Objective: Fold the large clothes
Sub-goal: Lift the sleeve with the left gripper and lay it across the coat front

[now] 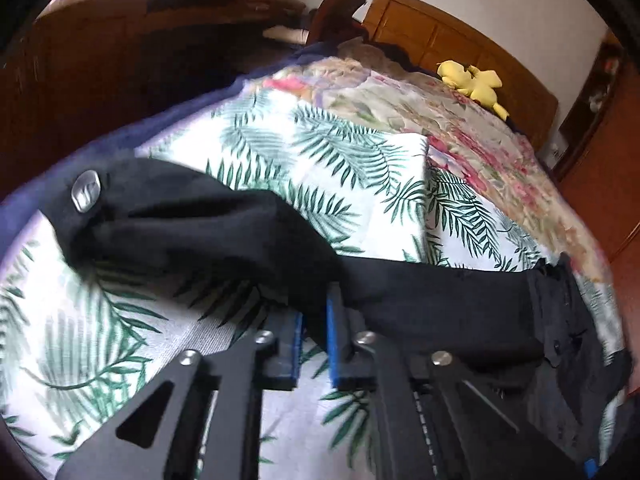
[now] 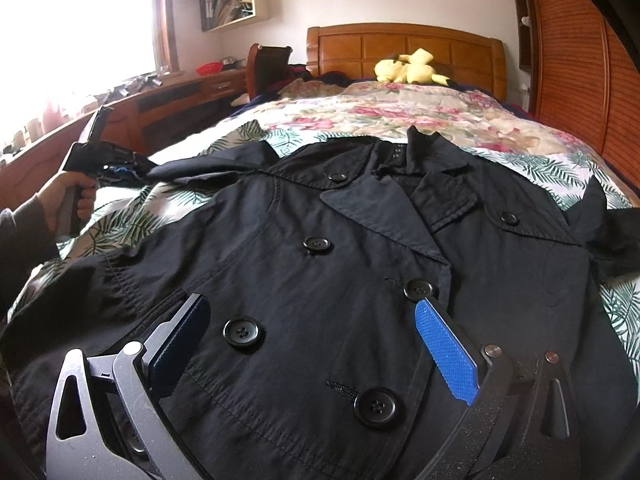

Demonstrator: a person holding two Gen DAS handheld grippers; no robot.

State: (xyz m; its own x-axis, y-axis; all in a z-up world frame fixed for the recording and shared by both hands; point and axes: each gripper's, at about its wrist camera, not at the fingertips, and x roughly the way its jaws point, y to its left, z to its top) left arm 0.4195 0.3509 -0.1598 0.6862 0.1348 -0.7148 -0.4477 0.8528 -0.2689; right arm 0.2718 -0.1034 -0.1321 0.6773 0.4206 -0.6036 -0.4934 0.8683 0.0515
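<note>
A black double-breasted coat [image 2: 280,272] lies face up and spread out on a palm-leaf sheet [image 2: 120,220] on the bed. My right gripper [image 2: 310,304] hovers just over the coat's buttoned front, its blue pads [image 2: 448,352] wide apart with nothing between them. One sleeve [image 2: 192,170] stretches out to the left, where a person's hand [image 2: 68,196] holds my left gripper [image 2: 116,166]. In the left wrist view that gripper [image 1: 316,308] is shut on the sleeve [image 1: 200,220], the fabric pinched between its pads. A grey button [image 1: 86,196] shows near the cuff.
A floral quilt [image 2: 400,108] covers the far half of the bed, with a yellow plush toy [image 2: 408,66] against the wooden headboard [image 2: 400,44]. A wooden desk [image 2: 168,104] runs along the left side and a slatted wardrobe [image 2: 580,80] along the right.
</note>
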